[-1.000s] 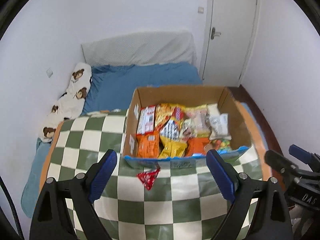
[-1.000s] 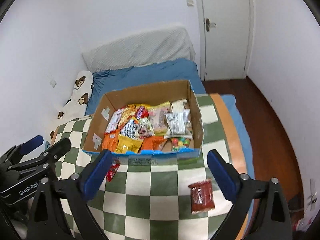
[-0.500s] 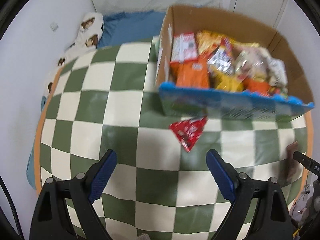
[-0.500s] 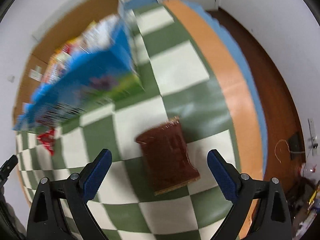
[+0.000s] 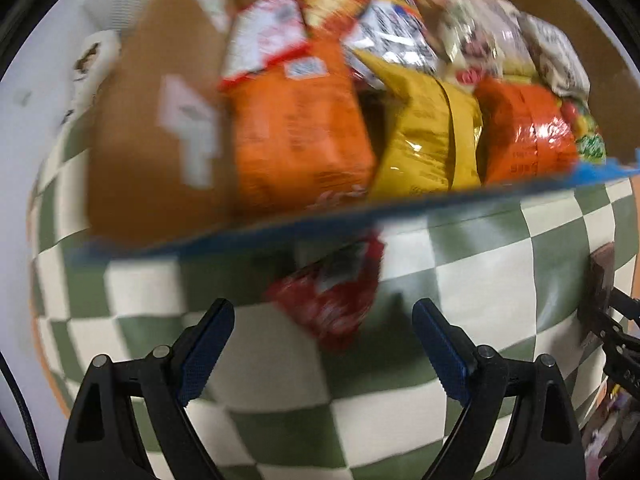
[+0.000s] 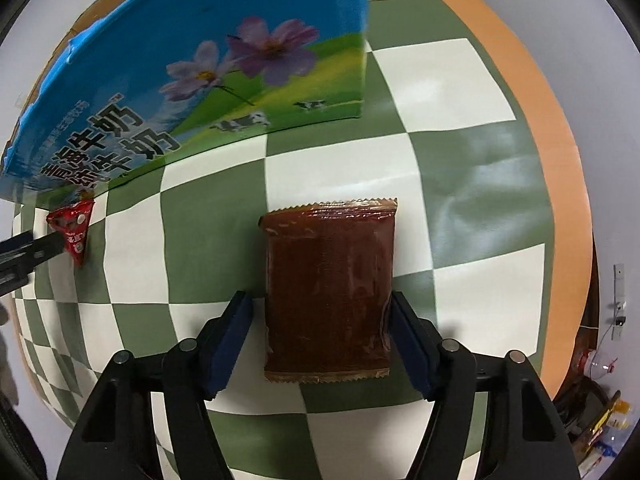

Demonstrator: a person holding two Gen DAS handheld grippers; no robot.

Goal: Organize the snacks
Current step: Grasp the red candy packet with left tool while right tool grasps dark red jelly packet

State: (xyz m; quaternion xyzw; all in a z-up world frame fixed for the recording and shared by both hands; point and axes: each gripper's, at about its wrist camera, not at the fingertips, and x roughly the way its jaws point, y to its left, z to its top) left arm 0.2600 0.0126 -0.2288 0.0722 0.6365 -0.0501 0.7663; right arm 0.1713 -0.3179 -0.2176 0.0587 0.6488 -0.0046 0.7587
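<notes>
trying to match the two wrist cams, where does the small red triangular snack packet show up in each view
Left wrist view: the red triangular packet lies low and central on the checkered cloth, just ahead of the closing left gripper, blurred.
Right wrist view: the same packet sits at the far left edge, below the box's blue printed wall, with the left gripper's tip beside it.
Shared landmark: the cardboard snack box, directly behind the packet in both views.
</notes>
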